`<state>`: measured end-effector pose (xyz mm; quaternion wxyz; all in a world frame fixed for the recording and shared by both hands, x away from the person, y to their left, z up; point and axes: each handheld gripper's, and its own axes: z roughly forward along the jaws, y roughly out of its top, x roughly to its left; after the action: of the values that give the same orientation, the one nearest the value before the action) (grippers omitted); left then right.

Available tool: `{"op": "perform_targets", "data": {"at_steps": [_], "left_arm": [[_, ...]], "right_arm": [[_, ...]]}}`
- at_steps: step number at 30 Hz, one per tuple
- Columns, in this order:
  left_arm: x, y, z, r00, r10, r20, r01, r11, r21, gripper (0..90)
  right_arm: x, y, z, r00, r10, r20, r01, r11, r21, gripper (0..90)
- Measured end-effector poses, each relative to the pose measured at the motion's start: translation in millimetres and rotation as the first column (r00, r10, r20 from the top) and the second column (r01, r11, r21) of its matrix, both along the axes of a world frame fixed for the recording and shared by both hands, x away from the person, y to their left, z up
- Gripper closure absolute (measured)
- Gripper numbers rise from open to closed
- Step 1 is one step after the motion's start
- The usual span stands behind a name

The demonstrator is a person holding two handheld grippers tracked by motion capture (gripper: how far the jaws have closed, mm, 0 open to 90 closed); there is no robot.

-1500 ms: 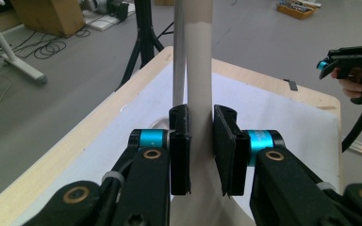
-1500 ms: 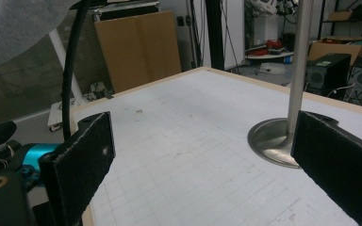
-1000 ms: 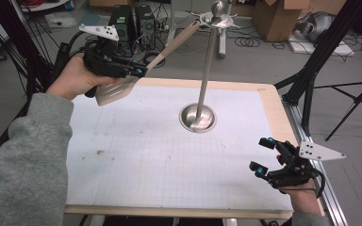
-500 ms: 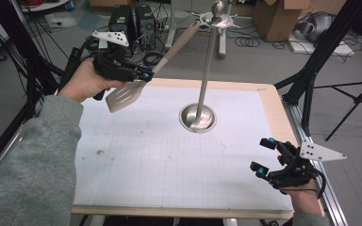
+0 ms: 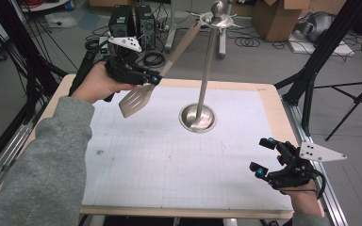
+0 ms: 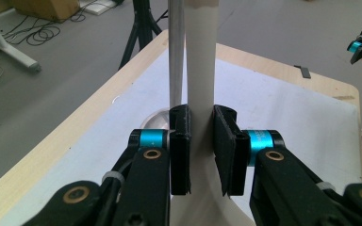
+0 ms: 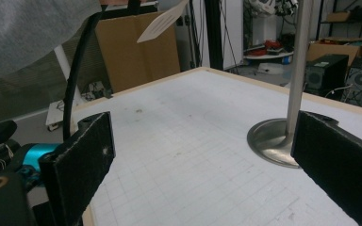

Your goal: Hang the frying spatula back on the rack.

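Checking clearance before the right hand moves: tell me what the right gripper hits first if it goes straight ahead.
Probably the metal stand: its round base lies ahead between the open right gripper's jaws, slightly right of centre. Depth is uncertain.

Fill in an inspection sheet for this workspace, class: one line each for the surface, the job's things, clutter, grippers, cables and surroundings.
Surface: white gridded mat on a wood-rimmed table, a few small smudges.
Job's things: slotted metal spatula with pale wooden handle, held off the mat, its handle end up at the top of the tall steel utensil stand with round base.
Clutter: nothing seen on the mat.
Grippers: left gripper fingers shut on the spatula's handle; right gripper open, holding nothing, near the table's front right corner.
Cables: a black cable trails from the left gripper; more lie coiled on the floor.
Surroundings: cardboard boxes, black tripod legs, computer towers.
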<state>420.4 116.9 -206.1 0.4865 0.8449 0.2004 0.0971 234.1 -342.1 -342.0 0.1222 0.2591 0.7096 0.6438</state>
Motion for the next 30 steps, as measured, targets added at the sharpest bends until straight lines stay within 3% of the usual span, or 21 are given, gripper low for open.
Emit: {"op": "perform_targets", "data": {"at_steps": [30], "left_arm": [[11.8,-27.9,-18.6,0.9999,0.008,-0.007,-0.008,0.9994,0.032,76.7]], "right_arm": [[0.7,-1.4,0.5,1.0000,-0.002,0.007,0.002,1.000,0.011,5.8]]}}
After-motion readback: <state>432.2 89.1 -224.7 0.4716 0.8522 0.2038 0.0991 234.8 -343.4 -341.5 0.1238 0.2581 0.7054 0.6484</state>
